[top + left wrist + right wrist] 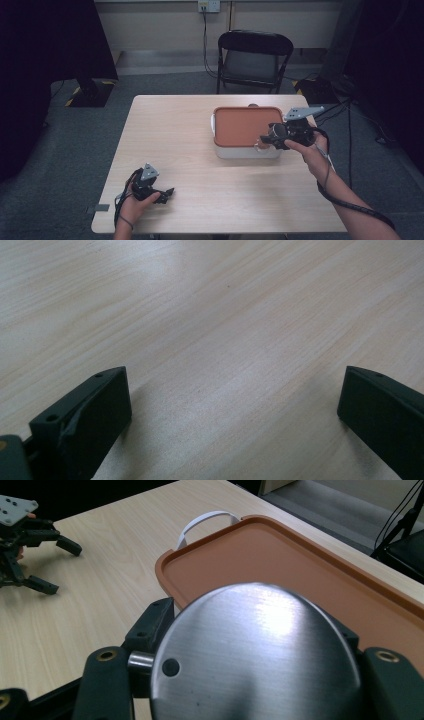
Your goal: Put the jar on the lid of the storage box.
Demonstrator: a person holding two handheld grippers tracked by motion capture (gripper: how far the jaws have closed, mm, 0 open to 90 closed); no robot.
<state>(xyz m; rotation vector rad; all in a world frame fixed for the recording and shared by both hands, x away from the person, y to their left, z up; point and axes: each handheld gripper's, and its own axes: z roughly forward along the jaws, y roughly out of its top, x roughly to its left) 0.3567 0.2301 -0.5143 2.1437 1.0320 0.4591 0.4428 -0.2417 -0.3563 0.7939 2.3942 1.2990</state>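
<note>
Right gripper (264, 142): clenched on round brushed-steel lid (255, 655), over white box w/ orange tray lid (242, 125). Left gripper (167, 195): released, resting on wood table (200, 190).

Box (246, 150): white body, terracotta-orange lid (245, 125). Disc (255, 655): brushed silver metal. Table (200, 150): pale wood grain. Chair (252, 62): black.

High view looks down on the table (200, 150); gripper views sit close above it, sharing its wood.
</note>
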